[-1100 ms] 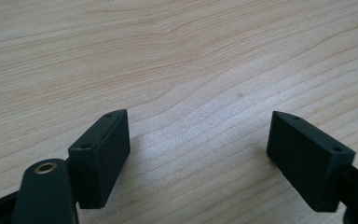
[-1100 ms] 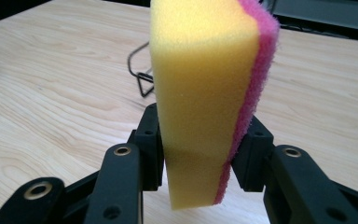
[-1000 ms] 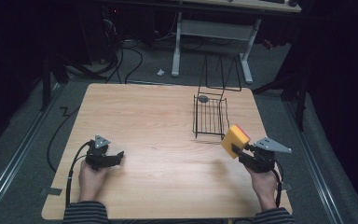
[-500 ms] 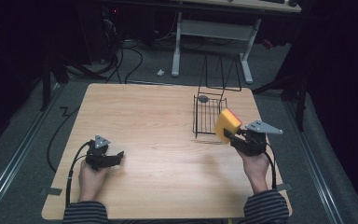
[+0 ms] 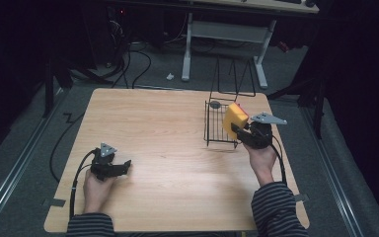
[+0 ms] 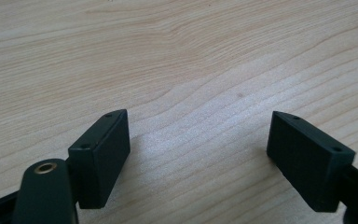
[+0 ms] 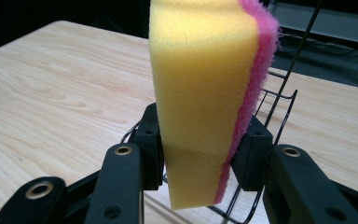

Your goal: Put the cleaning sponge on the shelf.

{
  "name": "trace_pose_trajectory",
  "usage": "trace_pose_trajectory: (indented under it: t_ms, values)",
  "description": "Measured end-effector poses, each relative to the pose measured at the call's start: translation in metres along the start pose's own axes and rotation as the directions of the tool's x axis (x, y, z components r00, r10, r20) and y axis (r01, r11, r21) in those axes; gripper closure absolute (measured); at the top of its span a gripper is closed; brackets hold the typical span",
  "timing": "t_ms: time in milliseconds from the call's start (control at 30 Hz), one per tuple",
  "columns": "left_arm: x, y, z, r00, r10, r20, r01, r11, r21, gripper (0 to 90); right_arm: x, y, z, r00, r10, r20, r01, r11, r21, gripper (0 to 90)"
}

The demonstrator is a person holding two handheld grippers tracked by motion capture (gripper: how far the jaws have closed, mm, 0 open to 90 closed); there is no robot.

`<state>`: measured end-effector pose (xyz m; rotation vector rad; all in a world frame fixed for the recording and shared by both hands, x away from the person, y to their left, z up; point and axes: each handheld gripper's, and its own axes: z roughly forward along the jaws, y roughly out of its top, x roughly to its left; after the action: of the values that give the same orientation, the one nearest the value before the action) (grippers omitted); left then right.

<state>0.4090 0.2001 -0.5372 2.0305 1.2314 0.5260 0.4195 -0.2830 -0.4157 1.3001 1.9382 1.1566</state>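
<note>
We held the sponge (image 7: 205,93) tightly in the right gripper (image 5: 244,132) at the wire basket (image 5: 216,129), right of centre; best lower it slowly inside. The left gripper (image 6: 198,158) fingers stood wide over the counter (image 5: 168,138).

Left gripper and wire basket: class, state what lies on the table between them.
Nothing: the high view shows bare wooden table between the left gripper and the wire basket. The sponge sits in the right gripper.

Wire rack (image 5: 220,126): on the counter (image 5: 168,128), near its far right corner.
Sponge (image 5: 234,120): over the rack's right side, in right tool (image 5: 242,132).
Left tool (image 5: 123,167): near left corner.
</note>
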Motion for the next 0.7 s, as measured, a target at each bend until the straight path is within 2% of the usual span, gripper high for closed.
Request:
trace_pose_trajectory:
  t_ms: [133, 300, 467, 700]
  values:
    - [0.000, 0.000, 0.000, 1.0000, 0.000, 0.000, 0.000, 1.0000, 0.000, 21.8, -0.001, 0.004, 0.008, 0.9999, -0.013, 0.008, 0.013, 1.000, -0.002, 61.3]
    - [0.000, 0.000, 0.000, 1.0000, 0.000, 0.000, 0.000, 1.0000, 0.000, 21.8, -0.003, 0.007, 0.015, 1.0000, 0.001, 0.010, -0.001, 1.000, -0.006, 61.3]
    - [0.000, 0.000, 0.000, 1.0000, 0.000, 0.000, 0.000, 1.0000, 0.000, 21.8, -0.004, 0.010, 0.027, 0.9996, -0.014, 0.025, 0.014, 1.000, 0.006, 61.1]
    - [0.000, 0.000, 0.000, 1.0000, 0.000, 0.000, 0.000, 1.0000, 0.000, 21.8, -0.006, 0.012, 0.039, 0.9991, -0.006, 0.041, 0.006, 1.000, 0.001, 61.1]
